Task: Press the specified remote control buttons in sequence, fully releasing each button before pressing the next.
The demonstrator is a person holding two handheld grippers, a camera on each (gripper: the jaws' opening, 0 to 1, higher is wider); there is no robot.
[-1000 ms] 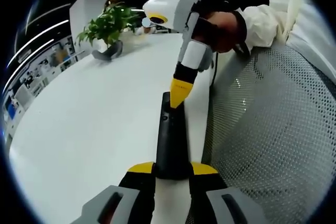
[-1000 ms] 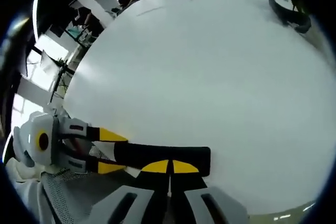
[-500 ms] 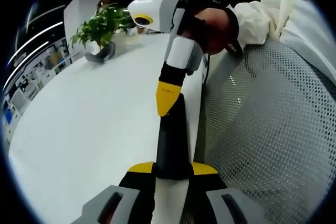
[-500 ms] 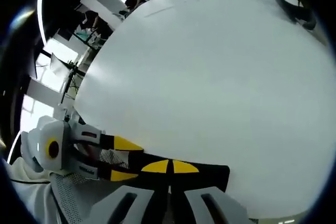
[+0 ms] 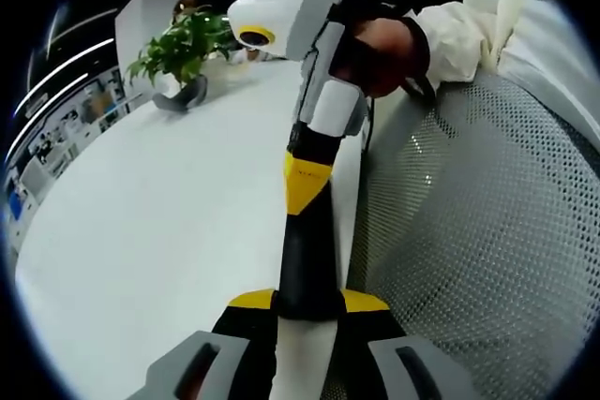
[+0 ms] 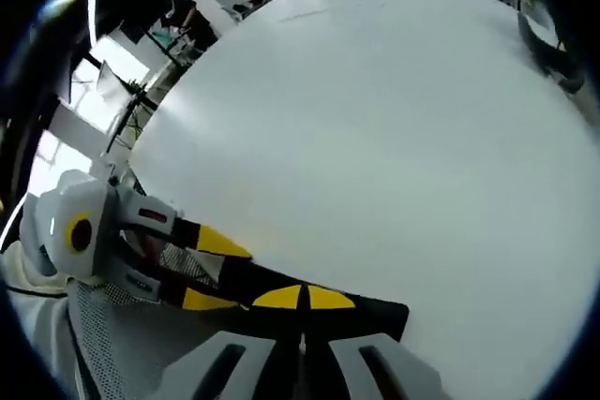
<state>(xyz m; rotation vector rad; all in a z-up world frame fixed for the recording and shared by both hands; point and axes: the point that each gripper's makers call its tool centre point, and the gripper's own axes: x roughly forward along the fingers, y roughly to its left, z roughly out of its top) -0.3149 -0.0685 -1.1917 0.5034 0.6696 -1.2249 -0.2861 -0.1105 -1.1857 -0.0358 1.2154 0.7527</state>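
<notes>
Nearest to us in the left gripper view, our left gripper [image 5: 307, 301] clamps the near end of the black remote control [image 5: 306, 255] between its yellow-tipped jaws, holding it out over the edge of the white table [image 5: 169, 203]. Just past that, our right gripper [image 5: 306, 183] comes in from above with its yellow tips pressed together and resting on the remote's top face; a hand [image 5: 380, 49] in a pale sleeve grips its handle. To the right lies a grey mesh surface [image 5: 478, 231]. Farther off, a potted plant [image 5: 183, 49] stands on the table.

From the right gripper view, the right gripper [image 6: 302, 297] shows its jaws closed with nothing between them, tips on the remote control [image 6: 309, 302], which runs across the bottom. The left gripper [image 6: 211, 274] grips the remote's left end. Beyond, the white table [image 6: 375, 128] stretches away towards a bright room.
</notes>
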